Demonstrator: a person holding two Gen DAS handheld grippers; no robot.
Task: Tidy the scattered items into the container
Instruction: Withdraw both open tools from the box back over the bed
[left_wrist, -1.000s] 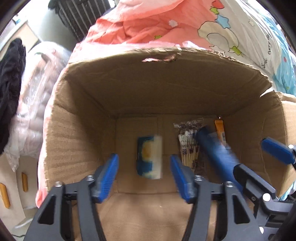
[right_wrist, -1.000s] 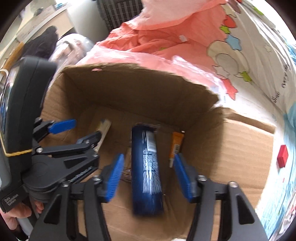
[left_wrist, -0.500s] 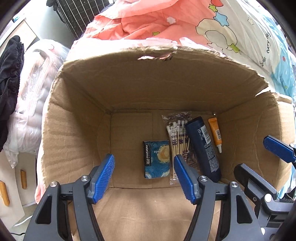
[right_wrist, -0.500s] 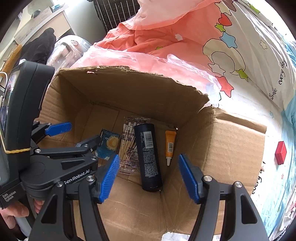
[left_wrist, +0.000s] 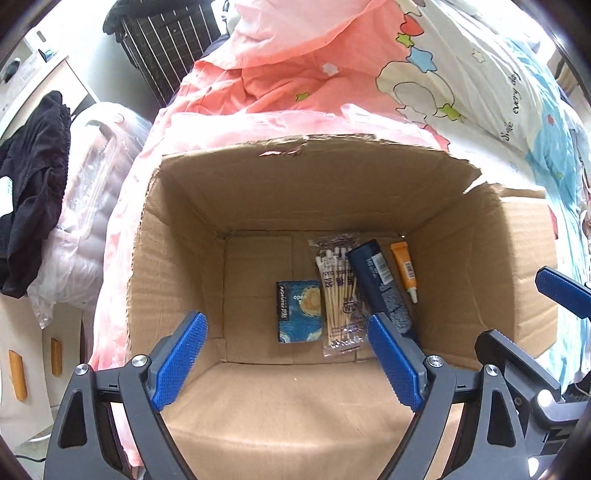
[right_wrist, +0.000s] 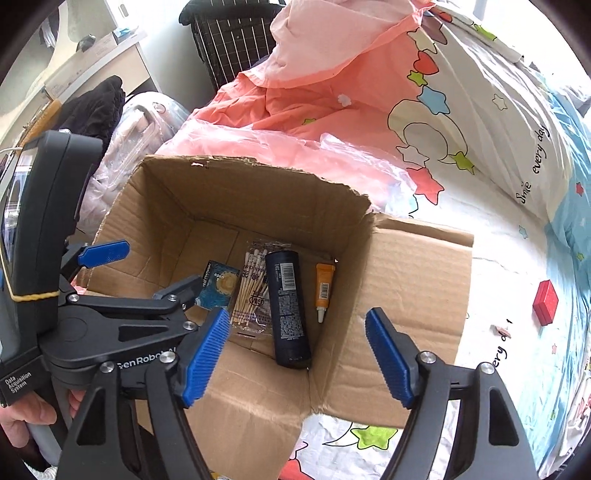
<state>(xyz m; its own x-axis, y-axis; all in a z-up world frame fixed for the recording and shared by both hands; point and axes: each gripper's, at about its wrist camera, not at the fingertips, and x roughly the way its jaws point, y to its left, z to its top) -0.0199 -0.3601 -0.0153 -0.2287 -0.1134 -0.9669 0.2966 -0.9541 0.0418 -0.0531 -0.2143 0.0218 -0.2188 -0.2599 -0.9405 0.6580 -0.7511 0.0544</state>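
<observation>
We hold both grippers above an open corrugated cardboard box (left_wrist: 177, 236) with a ragged torn rim, set on a bed. Our left gripper (left_wrist: 288, 356) has its ribbed blue pads (left_wrist: 177, 354) spread wide with nothing between them, and our right gripper (right_wrist: 295, 354) is likewise parted wide and empty. On the box floor four things lie side by side: a small flat packet (left_wrist: 298, 312) printed with blue swirls and a yellow disc, a clear crinkly bag of wooden cotton swabs (left_wrist: 338, 295) touching it, a dark blue cylindrical bottle (left_wrist: 376, 280) partly over the bag's edge, and a slim orange tube (left_wrist: 404, 269) with a white nozzle just beside that. A small red box (right_wrist: 546, 302) sits out on the cartoon-printed sheet (right_wrist: 498, 110), well apart from the carton. Crumpled pink bedding (left_wrist: 295, 74) lies behind the box.
</observation>
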